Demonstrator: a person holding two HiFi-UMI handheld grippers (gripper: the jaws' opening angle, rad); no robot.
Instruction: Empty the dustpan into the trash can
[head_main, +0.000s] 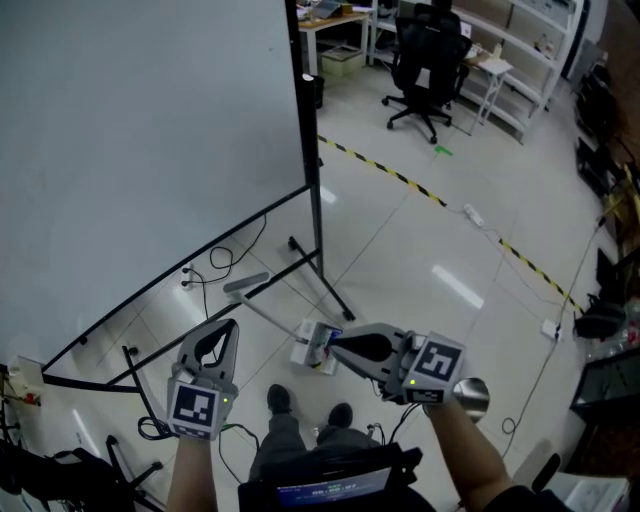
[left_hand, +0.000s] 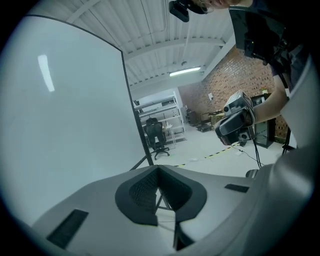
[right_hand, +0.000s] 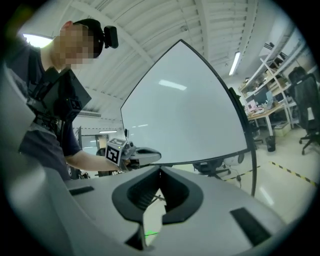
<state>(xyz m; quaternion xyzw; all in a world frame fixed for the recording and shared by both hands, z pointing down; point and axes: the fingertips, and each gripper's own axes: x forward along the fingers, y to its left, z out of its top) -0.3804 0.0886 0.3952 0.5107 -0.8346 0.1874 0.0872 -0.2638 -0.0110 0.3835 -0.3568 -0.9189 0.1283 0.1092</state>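
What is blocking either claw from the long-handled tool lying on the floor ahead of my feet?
Nothing visible does. The long-handled tool lies on the floor beside the whiteboard's leg, with the shut, empty left claw and right claw held above it. No trash can is in view.

Big whiteboard (head_main: 150, 150) on a black stand fills the left half of head view; loose cables (head_main: 215, 258) on the floor at its base. Small white printed carton (head_main: 312, 352) sits on the floor near the stand's front leg (head_main: 330, 280). Yellow/black hazard tape (head_main: 400, 180) runs diag across the glossy light floor (head_main: 430, 250), white pwr strip (head_main: 473, 214) w/ cord close by it. Black office chair (head_main: 425, 60) at top, white side table (head_main: 492, 72) just beside it, wood-top desk (head_main: 335, 22) further back, shelving (head_main: 540, 45) along the far side. Opposite dir: brick wall (left_hand: 240, 75), ceiling strip light (left_hand: 185, 72).
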